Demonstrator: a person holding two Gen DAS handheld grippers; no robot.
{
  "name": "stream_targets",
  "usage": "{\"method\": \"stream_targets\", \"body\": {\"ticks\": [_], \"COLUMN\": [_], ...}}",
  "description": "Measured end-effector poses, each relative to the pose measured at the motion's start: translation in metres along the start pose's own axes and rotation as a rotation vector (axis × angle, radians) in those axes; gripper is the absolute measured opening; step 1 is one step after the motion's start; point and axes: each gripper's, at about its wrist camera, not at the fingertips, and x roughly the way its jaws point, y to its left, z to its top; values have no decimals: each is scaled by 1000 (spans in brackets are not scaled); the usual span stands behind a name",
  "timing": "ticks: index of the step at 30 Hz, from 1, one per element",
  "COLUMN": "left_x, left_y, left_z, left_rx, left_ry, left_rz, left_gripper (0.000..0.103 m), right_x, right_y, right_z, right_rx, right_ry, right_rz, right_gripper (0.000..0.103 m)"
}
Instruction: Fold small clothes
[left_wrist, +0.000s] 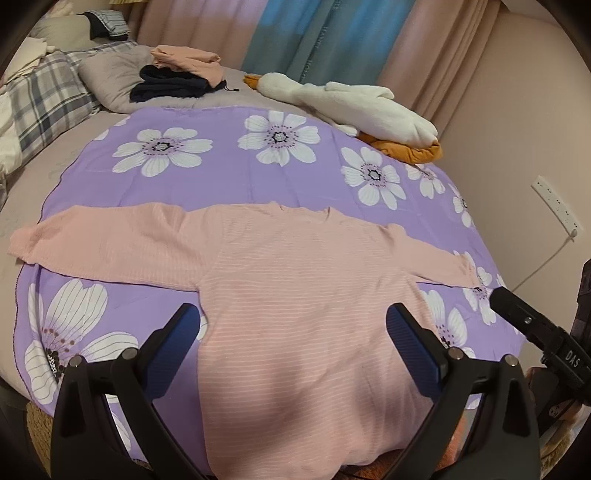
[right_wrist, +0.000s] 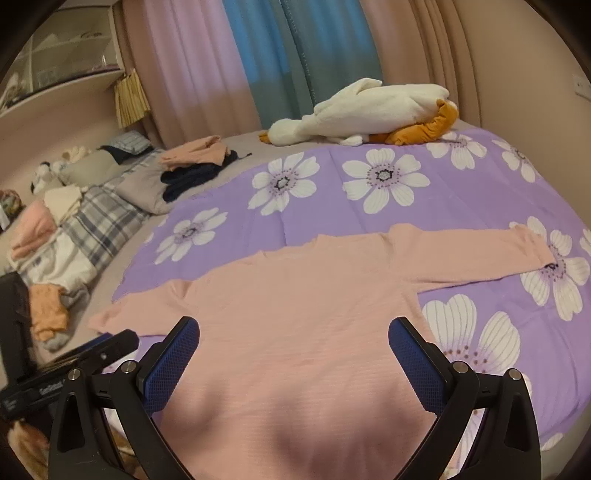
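A pink long-sleeved top (left_wrist: 295, 280) lies flat, sleeves spread, on the purple flowered sheet (left_wrist: 229, 177). Left tongs (left_wrist: 293, 325) and right tongs (right_wrist: 293, 338) both gape wide above it, holding nothing.

Both the left gripper (left_wrist: 293, 321) and right gripper (right_wrist: 294, 334) are black, with blue textured fingers (right_wrist: 170, 365) and silver screws.
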Motion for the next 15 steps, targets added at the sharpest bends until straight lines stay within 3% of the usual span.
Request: {"method": "stream_targets", "body": {"ticks": [15], "left_x": [15], "left_y": [-4], "left_z": [15], "left_rx": [-42], "left_ry": [41], "left_rz": [-57], "left_gripper": [98], "right_x": [-24], "right_y": [-43], "right_z": [16], "right_rx": [89], "right_ry": [-10], "right_rz": [-38], "right_gripper": [102]}}
